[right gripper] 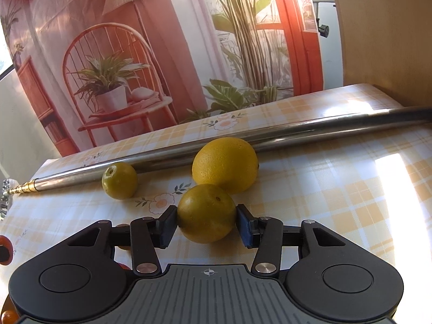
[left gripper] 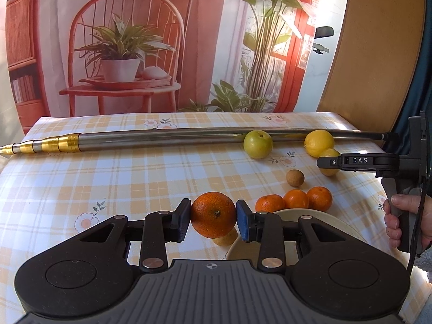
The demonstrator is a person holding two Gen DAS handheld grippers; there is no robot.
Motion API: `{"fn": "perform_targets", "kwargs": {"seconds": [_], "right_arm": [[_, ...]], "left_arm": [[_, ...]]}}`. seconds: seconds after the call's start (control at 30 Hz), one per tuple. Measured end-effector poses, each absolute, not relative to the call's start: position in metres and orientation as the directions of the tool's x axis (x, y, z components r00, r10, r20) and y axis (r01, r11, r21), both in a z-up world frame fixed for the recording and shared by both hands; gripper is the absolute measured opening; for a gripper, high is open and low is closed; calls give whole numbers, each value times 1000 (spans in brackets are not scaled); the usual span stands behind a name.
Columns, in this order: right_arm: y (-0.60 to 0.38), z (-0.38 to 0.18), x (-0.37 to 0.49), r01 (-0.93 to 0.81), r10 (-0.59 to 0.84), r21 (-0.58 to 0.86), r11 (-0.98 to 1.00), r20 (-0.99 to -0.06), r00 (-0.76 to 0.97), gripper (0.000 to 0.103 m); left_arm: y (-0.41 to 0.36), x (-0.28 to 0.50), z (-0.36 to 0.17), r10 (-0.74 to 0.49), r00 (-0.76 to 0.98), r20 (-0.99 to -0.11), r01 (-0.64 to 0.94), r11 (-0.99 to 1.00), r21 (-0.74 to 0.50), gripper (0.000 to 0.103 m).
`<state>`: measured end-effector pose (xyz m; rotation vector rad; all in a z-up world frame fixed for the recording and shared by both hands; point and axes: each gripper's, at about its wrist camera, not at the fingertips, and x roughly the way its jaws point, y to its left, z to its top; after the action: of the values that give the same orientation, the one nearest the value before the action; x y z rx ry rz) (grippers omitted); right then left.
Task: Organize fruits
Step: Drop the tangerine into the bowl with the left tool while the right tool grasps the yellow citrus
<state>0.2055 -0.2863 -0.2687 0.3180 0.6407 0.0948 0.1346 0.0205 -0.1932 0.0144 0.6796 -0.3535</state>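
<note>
My left gripper point(left gripper: 213, 222) is clamped on an orange point(left gripper: 213, 214), both pads pressed against its sides, fruit lifted off the table point(left gripper: 81, 183). Just right of it a pale plate point(left gripper: 324, 221) shows under the right finger, toward the near right part of the table, and three small oranges point(left gripper: 294, 199) sit in a row just beyond its rim. A small brown fruit point(left gripper: 295, 178) lies behind those. My right gripper point(right gripper: 206, 222) has its pads at the sides of a yellow-green fruit point(right gripper: 206, 213); left pad looks touching, right pad maybe a hair off, so I can't tell if the grip is made or whether the fruit is off the cloth. A big lemon point(right gripper: 225, 164) sits right behind it, touching or nearly so, and a green fruit point(right gripper: 119, 180) rests against the metal pole point(right gripper: 297, 132) lying along the far edge. Likely step: drop the orange with the other oranges or on the plate. To do it well I'd keep the squeeze steady, lower until it rests, then open; round fruit rolls, so no release from height. On the right, lift straight up to avoid nudging the lemon.
</note>
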Motion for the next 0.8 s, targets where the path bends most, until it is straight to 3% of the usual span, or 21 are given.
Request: {"fn": "perform_targets", "kwargs": {"seconds": [0.3, 0.8], "right_arm": [[-288, -251, 174, 3, 197, 359, 933, -518, 832, 44], [-243, -230, 132, -157, 312, 328, 932, -499, 809, 43]], "left_arm": [[16, 122, -192, -331, 706, -627, 348, 932, -99, 38], [0, 103, -204, -369, 661, -654, 410, 907, -97, 38]]}}
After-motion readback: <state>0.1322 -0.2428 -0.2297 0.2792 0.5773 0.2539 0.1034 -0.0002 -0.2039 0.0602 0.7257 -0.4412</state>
